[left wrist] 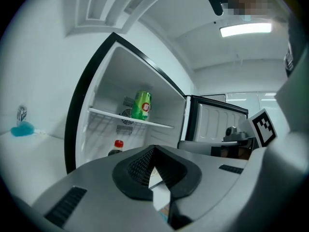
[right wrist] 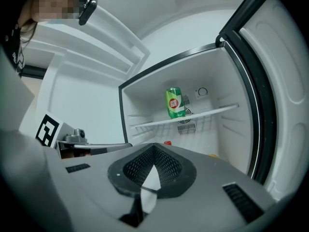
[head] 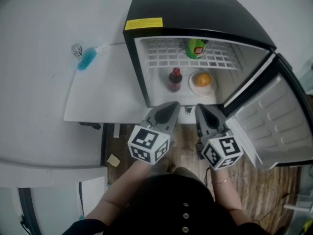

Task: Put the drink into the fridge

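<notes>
Yellow label [head: 143,23] atop fridge [head: 205,11], head view only

You are standing in a plain indoor room that reads as an office pantry or a test room, not a fitted kitchen; which of the two cannot be told. Note the evidence:

- A compact black fridge [head: 195,13] sits directly on a wood-pattern floor [head: 259,180], with its door [head: 279,121] open.
- A white bench [head: 107,92] stands beside it.
- The walls are bare and white.
- A strip light [left wrist: 245,30] is set in the ceiling.
- Glazed panels [left wrist: 241,98] close the far side.
- A wire shelf [head: 166,55] in the fridge carries a green can [head: 195,48].
</notes>
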A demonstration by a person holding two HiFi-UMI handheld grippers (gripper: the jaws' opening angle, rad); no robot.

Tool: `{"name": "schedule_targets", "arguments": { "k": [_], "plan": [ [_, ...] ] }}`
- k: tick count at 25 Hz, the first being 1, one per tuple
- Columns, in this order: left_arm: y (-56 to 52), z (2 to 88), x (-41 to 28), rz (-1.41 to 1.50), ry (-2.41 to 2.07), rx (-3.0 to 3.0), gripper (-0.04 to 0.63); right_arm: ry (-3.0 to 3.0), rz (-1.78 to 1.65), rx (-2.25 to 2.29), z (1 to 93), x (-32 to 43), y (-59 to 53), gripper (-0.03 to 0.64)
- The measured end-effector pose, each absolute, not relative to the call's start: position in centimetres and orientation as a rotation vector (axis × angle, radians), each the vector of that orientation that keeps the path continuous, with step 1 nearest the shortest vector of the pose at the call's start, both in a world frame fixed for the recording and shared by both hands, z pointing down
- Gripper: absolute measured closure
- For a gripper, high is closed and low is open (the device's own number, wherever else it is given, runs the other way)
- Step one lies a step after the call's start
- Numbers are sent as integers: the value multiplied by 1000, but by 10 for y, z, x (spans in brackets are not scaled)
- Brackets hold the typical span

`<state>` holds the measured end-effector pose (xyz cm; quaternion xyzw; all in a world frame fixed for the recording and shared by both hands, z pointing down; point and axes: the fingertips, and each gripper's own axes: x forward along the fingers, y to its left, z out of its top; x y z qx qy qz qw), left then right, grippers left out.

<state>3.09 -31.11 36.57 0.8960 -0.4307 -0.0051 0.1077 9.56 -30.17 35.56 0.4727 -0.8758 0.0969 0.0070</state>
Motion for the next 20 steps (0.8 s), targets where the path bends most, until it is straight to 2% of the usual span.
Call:
{"name": "schedule_targets", "arguments": {
  "k": [20],
  "plan": [
    [-273, 387, 38, 36, -1186, 2652, 589, -2718, 333, 1519, 365, 94, -276, 614]
  ]
}}
